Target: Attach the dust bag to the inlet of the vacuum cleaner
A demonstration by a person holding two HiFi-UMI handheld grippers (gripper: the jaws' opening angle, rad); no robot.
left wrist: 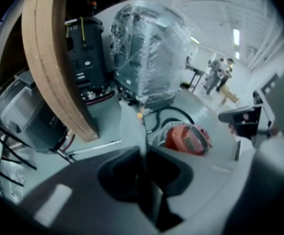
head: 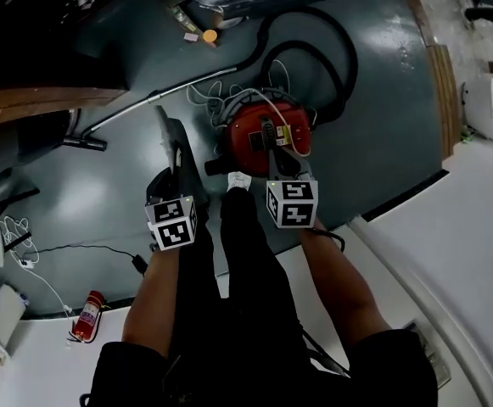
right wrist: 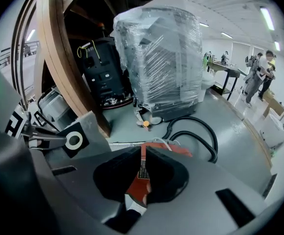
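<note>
**Bag in hand, nothing fitted yet**

My left gripper [left wrist: 144,153] is clamped on the dust bag [left wrist: 132,126]. From its own view the bag is a thin grey sheet, seen edge-on, rising out of the pinched jaws. From the right gripper view the bag hangs up and to the left of the vacuum cleaner [head: 267,138], with its dark collar and white-ringed hole [right wrist: 74,140] facing me. In the head view the bag sits just left of the vacuum cleaner, off the floor and not touching it.

My right gripper [right wrist: 142,153] has its jaws pressed together with nothing between them. Only the red body of the vacuum cleaner shows through the slit. In the head view this gripper hangs just on my side of the machine, over its near edge.

As I judge it, the task is barely begun: the bag is picked up, and that is all. The red shell looks closed, with its black hose [head: 314,58] looped on the far side, and I cannot make out the inlet. What is left is finding or exposing the inlet, lining up the collar hole with it and pushing the collar on.
</note>
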